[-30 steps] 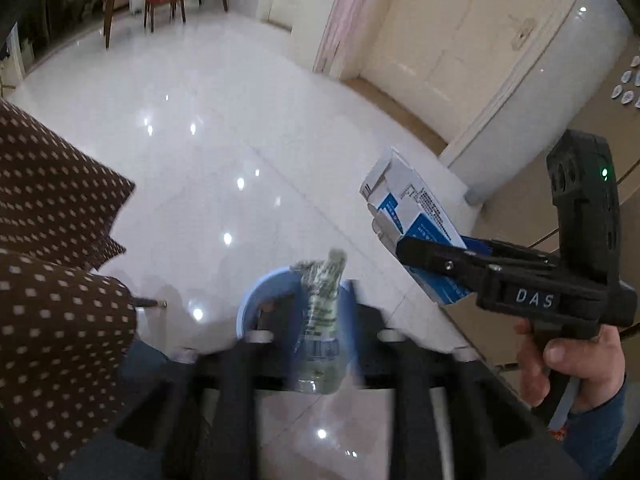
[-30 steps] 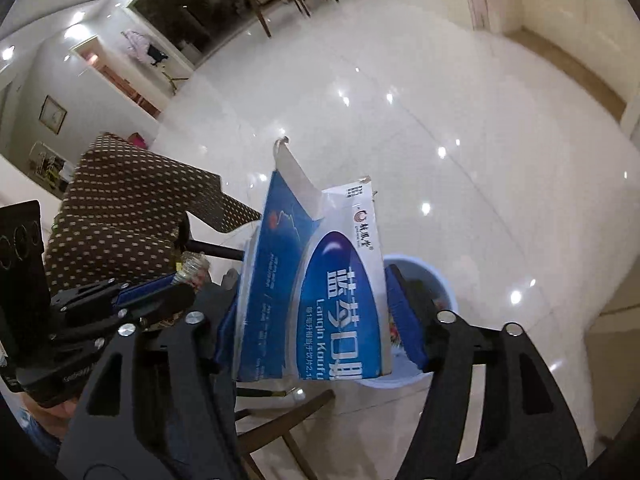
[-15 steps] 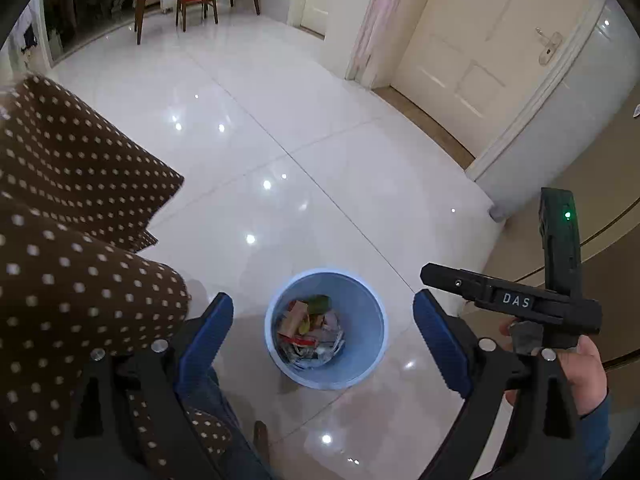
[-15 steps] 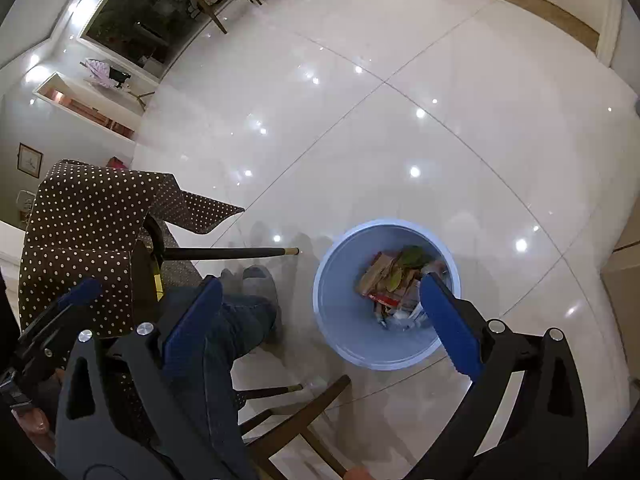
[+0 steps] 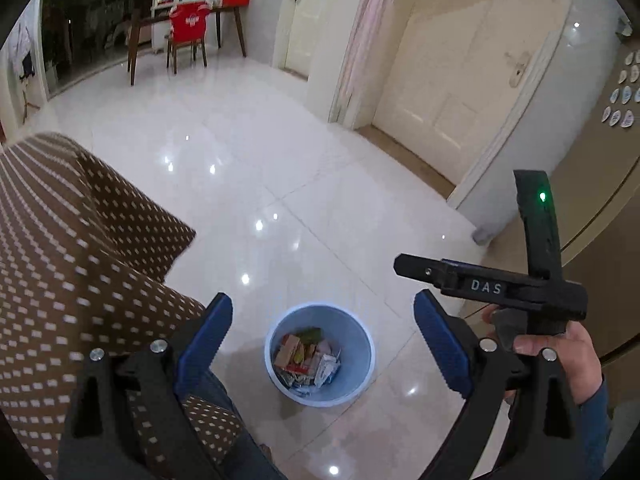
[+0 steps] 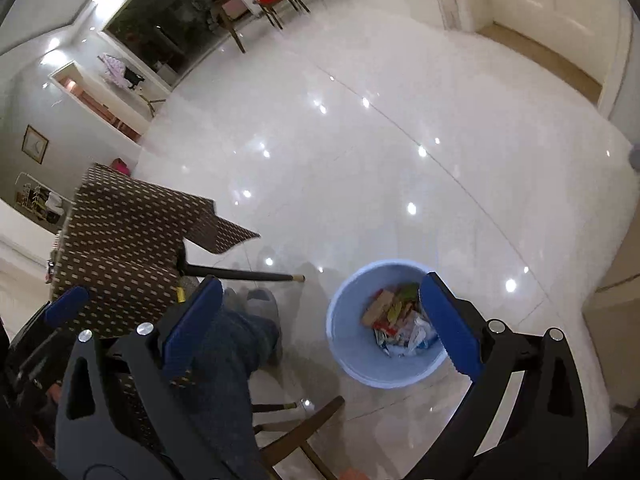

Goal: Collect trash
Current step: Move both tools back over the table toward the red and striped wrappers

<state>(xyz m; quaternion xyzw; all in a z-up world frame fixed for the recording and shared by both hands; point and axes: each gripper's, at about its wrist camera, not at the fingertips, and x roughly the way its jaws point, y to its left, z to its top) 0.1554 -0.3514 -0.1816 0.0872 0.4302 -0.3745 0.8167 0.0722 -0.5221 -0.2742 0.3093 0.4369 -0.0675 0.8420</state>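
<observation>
A light blue trash bin (image 5: 356, 328) stands on the glossy white floor below both grippers; it also shows in the right wrist view (image 6: 352, 356). Wrappers, cartons and paper scraps (image 5: 306, 356) lie inside it, seen too in the right wrist view (image 6: 400, 322). My left gripper (image 5: 322, 340) is open and empty, high above the bin. My right gripper (image 6: 320, 320) is open and empty too, also above the bin. The right gripper's black body (image 5: 492, 288) shows in the left wrist view, held by a hand.
A table with a brown dotted cloth (image 5: 72, 264) is at the left, also in the right wrist view (image 6: 124, 236). The person's jeans leg (image 6: 236, 344) and a wooden chair frame (image 6: 304, 432) are beside the bin. A white door (image 5: 452, 92) and a far red chair (image 5: 188, 36) stand beyond.
One second ago the left gripper held a small bottle and the right held a blue carton. Both opened and let them fall into the bin. Both grippers have since risen a little.
</observation>
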